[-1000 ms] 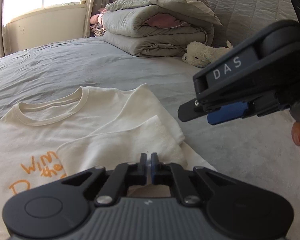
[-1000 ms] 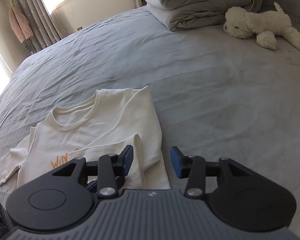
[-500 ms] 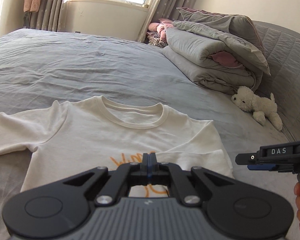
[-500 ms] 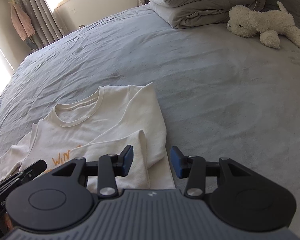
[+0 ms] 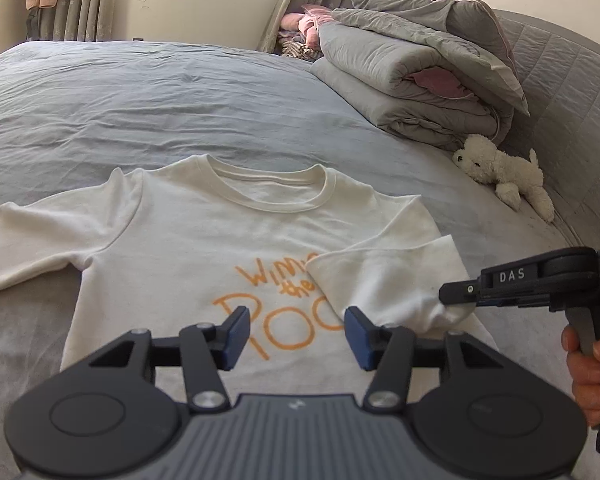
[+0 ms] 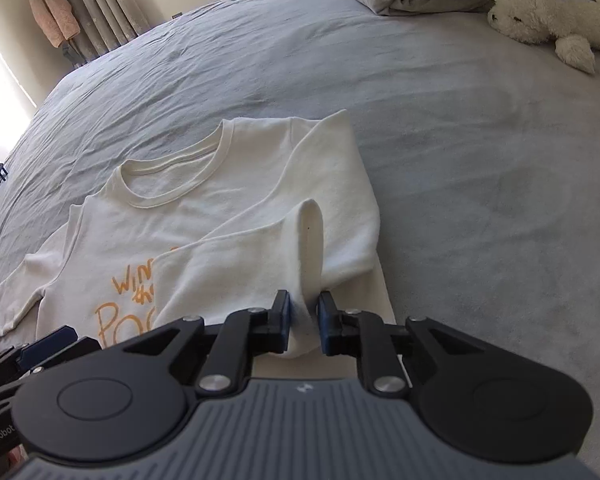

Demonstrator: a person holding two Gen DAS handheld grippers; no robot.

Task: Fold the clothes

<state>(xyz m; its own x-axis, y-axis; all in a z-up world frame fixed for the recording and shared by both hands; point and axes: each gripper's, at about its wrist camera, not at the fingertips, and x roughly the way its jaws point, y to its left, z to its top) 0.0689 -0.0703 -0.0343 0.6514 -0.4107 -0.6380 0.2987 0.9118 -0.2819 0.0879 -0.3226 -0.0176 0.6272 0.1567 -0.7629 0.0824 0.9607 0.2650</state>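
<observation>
A: Tongs, left [image 5: 296, 332]: pads spread wide above the shirt [image 5: 188, 248], nothing between them. Half a second ago they were pressed together.

B: Tongs, right [image 6: 303, 320]?

A: Pinching a raised ridge of the folded sleeve [image 6: 236, 264]; cloth stands between the blue pads. Half a second ago these were spread and empty, just short of the sleeve. A hand [image 5: 592, 368] grips the handle.

B: Shirt, location?

A: Flat on the grey bed [image 5: 180, 112], front up, orange lettering showing. It has not shifted.

B: Orientation?

A: Long axis runs from the tongs toward the far edge of the bed; collar [image 5: 268, 188] points away, toward the window wall. One sleeve lies stretched out to the left; the other is folded across the chest, covering part of the lettering.

B: Other items?

A: Folded duvet [image 5: 412, 80] and plush dog [image 5: 504, 172] at the headboard side, well apart from the shirt.
</observation>
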